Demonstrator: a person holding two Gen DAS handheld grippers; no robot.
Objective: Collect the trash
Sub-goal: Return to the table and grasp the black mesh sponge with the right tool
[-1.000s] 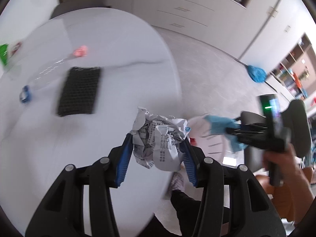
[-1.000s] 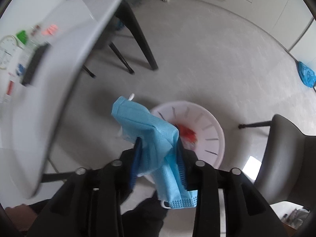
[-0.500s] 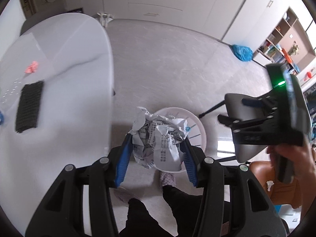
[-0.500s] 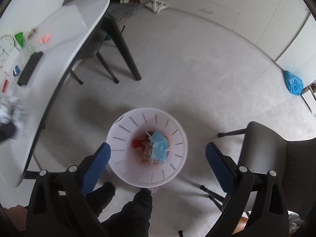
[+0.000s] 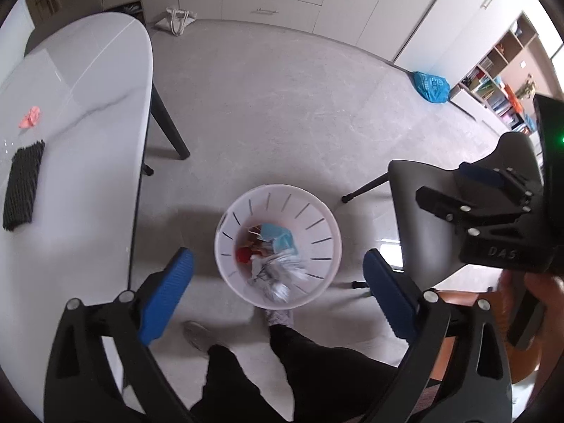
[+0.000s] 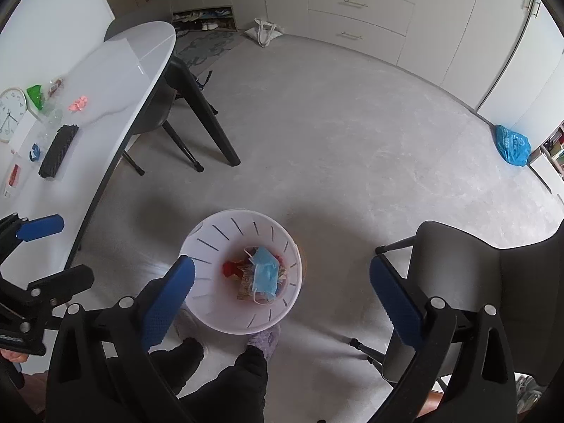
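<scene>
A white slotted bin (image 5: pixel 328 222) stands on the floor right below both grippers. A crumpled printed paper ball (image 5: pixel 278 276) shows blurred inside it, beside a blue face mask (image 5: pixel 280 238) and red scraps. My left gripper (image 5: pixel 276 259) hangs above the bin; its jaws are opening and nothing is between them. My right gripper (image 6: pixel 282 266) is open and empty over the same bin (image 6: pixel 201 243), with the mask (image 6: pixel 264 275) lying inside. The right gripper (image 5: pixel 454 190) appears at the right of the left wrist view, the left gripper (image 6: pixel 53 252) at the left of the right wrist view.
The white table (image 6: pixel 105 81) at left carries a pink scrap (image 6: pixel 78 103), a black mat (image 6: pixel 58 155), a clock (image 6: pixel 10 112) and small items. A grey chair (image 6: pixel 476 282) stands to the right. A blue bag (image 6: pixel 513 144) lies far off. The person's legs (image 5: pixel 282 370) are beside the bin.
The left gripper swung from the table to above the bin and let the paper ball drop in. The right gripper released the blue mask into the bin and rose.
</scene>
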